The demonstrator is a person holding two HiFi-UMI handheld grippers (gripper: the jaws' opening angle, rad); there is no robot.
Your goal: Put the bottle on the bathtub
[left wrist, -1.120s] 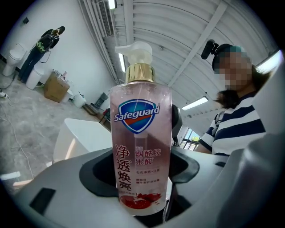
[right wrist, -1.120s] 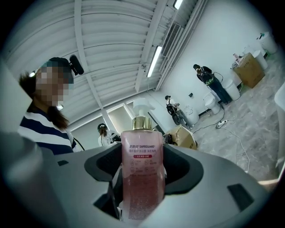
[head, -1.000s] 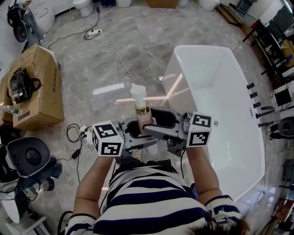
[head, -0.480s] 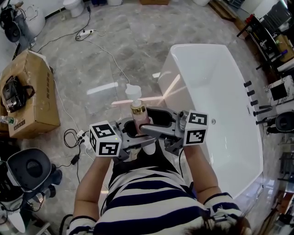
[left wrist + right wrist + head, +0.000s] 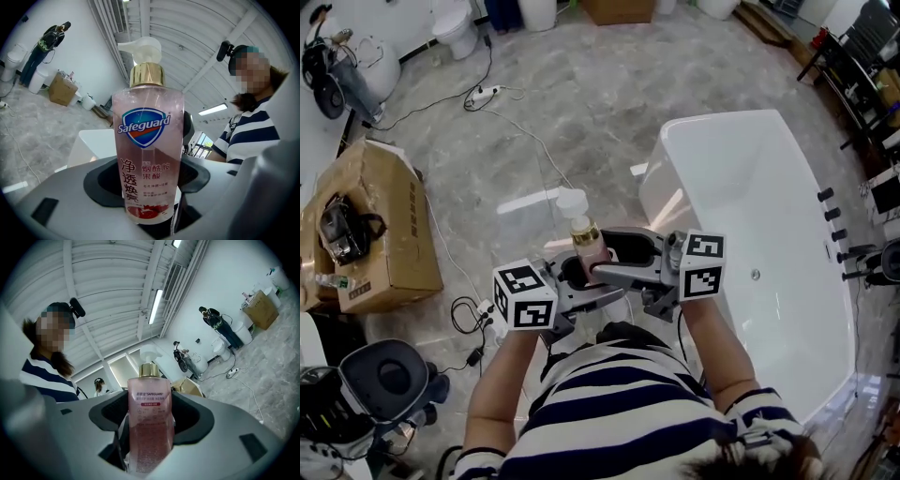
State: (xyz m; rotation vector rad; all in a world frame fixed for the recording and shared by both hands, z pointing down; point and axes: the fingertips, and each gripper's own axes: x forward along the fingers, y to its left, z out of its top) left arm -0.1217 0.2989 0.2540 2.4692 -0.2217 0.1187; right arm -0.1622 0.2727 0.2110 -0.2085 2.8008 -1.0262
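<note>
While nothing yet rests on the tub, the holdings stand as follows.

Item: Safeguard pump bottle (image 5: 589, 248), pink liquid, gold collar (image 5: 584, 231), white pump head (image 5: 572, 202). Carried in the air close in front of the person's striped shirt (image 5: 619, 403), above the marble floor (image 5: 581, 84). Long axis upright, pump uppermost, spout turned to the person's left.

Item: left gripper (image 5: 577, 277). Jaws closed in on the lower body of the bottle from the person's left; its own view shows the front label square on, the base seated between the jaws.

Item: right gripper (image 5: 615, 270). Jaws likewise clamped on the lower body from the opposite side; its own view shows the back label. The two grippers face each other with the bottle between them.

Item: white bathtub (image 5: 654, 164). Lies ahead and to the person's right of the bottle, its near-left rim just beside the right gripper. Bottle not over the rim.

Judgement: the right gripper is the nearer to the tub, so the carry runs rightward and forward, bottle kept upright, base down onto the flat rim.
</note>
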